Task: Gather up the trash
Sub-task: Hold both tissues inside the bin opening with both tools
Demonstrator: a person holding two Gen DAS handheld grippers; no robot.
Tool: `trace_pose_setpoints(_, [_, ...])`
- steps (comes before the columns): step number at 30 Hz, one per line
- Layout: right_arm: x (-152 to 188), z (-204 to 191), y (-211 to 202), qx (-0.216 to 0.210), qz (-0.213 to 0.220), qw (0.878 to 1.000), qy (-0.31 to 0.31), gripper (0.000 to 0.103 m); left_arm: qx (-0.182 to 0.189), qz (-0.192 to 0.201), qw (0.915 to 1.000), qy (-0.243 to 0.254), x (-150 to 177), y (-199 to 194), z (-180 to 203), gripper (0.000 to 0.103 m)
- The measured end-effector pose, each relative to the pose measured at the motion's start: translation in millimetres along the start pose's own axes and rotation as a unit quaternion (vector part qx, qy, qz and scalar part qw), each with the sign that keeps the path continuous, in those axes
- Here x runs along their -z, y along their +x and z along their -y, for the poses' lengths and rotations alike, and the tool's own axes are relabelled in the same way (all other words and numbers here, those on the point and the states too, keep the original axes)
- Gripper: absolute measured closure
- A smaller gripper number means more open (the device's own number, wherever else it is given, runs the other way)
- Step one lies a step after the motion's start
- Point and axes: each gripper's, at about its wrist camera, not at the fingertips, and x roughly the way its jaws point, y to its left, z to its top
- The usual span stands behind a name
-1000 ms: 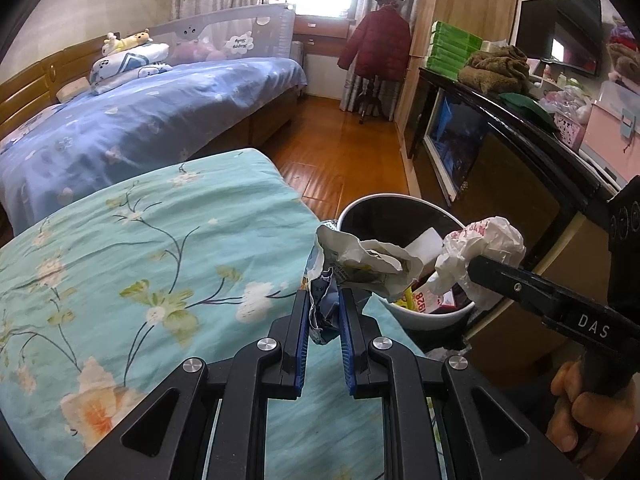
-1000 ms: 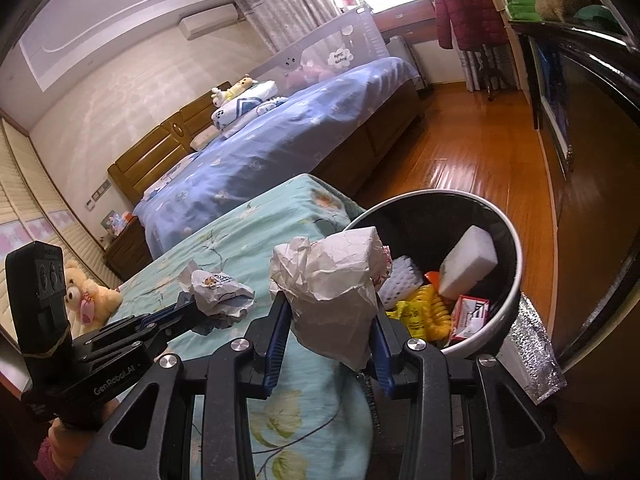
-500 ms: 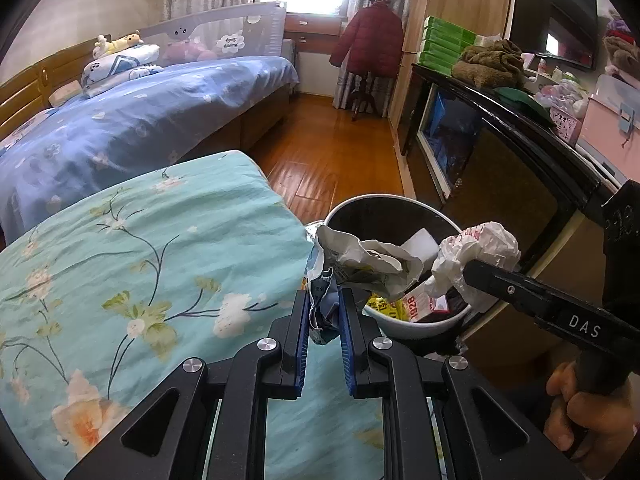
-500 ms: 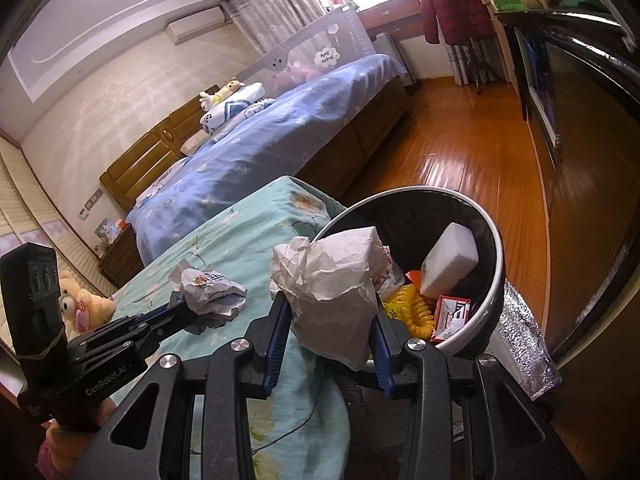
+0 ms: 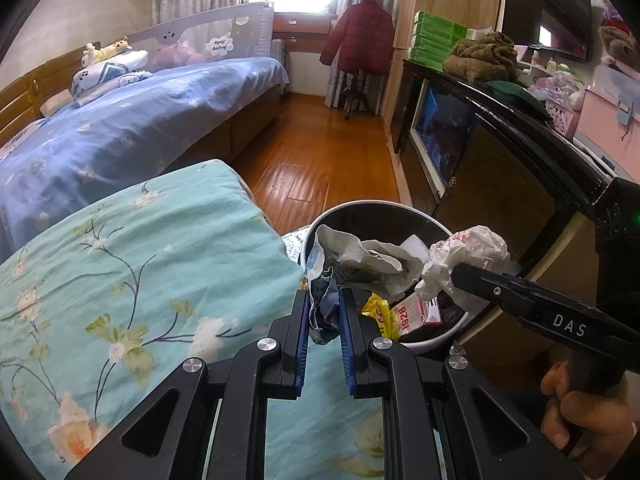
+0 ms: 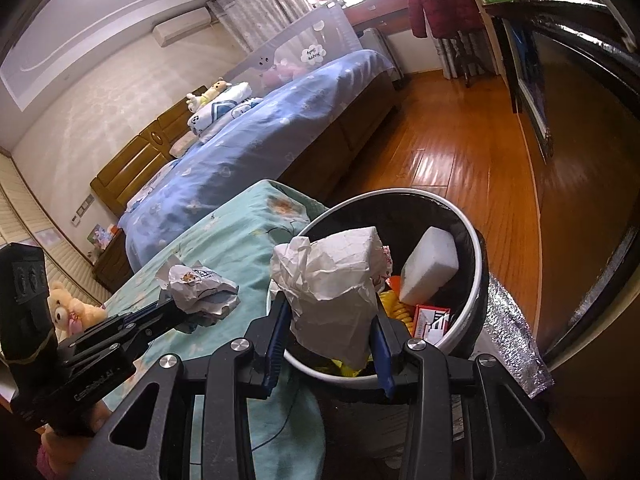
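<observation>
While both hover over the round trash bin (image 6: 478,280), the left gripper (image 5: 324,308) pinches a crumpled wrapper (image 5: 360,256), and the right gripper (image 6: 330,320) clamps wrinkled white paper (image 6: 332,280).

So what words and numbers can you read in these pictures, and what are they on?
"DAS": on the arm of the right gripper.
"1928": on the red and white box in the trash bin.
Raised lettering on the left gripper body: too dim to read.
Print on the crumpled wrapper it holds: too small.
Cloud-shaped sign on the bed rail: too blurred.
</observation>
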Motion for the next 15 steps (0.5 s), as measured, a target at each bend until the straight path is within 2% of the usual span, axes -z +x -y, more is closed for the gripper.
trace_pose_setpoints(15, [-10,11,6,0.011,-0.002,1.0,0.002,0.065,-0.001,-0.011,0.9999,0.01,-13,22,12,0.09])
